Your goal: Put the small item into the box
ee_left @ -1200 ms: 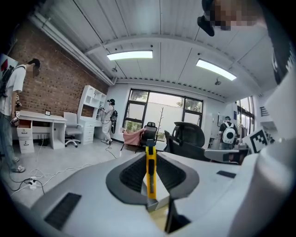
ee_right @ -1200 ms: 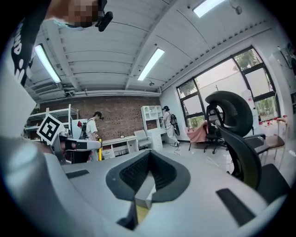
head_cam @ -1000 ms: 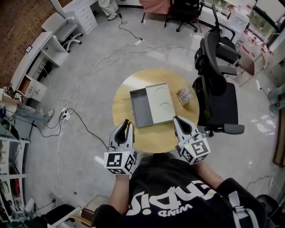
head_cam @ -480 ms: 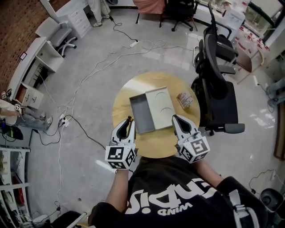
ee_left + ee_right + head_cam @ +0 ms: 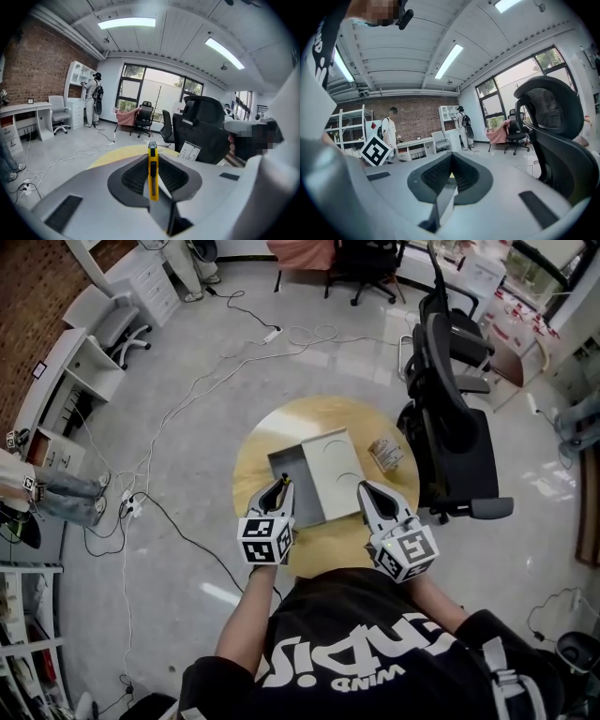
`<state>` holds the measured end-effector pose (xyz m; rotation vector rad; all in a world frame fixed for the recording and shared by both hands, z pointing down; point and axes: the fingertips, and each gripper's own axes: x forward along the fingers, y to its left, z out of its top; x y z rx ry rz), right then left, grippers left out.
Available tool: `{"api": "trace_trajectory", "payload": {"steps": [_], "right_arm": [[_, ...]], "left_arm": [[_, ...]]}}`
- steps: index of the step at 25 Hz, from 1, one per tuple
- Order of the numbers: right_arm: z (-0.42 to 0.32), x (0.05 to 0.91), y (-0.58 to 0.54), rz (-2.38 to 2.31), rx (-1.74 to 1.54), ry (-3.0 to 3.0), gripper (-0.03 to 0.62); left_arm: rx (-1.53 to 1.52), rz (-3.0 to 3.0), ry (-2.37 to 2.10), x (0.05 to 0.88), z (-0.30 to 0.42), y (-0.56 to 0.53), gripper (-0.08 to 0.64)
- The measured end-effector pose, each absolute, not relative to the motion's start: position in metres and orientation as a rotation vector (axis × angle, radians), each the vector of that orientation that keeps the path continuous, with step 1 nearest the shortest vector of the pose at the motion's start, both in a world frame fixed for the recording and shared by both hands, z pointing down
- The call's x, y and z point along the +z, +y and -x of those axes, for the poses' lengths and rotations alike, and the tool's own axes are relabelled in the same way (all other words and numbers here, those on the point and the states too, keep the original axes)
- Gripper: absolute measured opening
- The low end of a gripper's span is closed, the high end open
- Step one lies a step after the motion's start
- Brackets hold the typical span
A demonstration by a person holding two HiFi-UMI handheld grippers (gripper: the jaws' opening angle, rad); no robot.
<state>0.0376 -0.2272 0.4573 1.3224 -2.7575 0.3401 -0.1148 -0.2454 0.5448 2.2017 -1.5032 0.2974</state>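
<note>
Slippage was the main hazard: the left tongs (image 5: 278, 491) were clenched on a thin yellow cutter (image 5: 153, 174), held edge-on with its dark tip poking out past the jaws. So little pad bore on it that a jolt could have made it swivel or slide free. That cutter hung just at the near left corner of the box (image 5: 298, 470), about over its rim rather than clearly over the grey well. Let go there, it might have struck the rim and tipped out onto the counter (image 5: 255, 460), or skated onto the white lid (image 5: 336, 463) lying open on the box's right side. A nudge of the tongs against the near wall could also have shoved the box, which looked light, away across the counter. The right tongs (image 5: 366, 491) were closed on nothing, just by the lid's near right corner, close enough, I judged, to bump it if they drifted forward. A small packet (image 5: 385, 453) lay to the right of the box, apart from it and out of the way
</note>
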Motion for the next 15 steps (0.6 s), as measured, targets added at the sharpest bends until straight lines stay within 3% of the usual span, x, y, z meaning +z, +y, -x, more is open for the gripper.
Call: {"api": "trace_trajectory", "payload": {"steps": [15], "right_arm": [[-0.035, 0.469, -0.25, -1.323, 0.377, -2.73, 0.0]], "left_arm": [[0.589, -1.954, -1.354, 0.668, 0.106, -0.269, 0.071]]}}
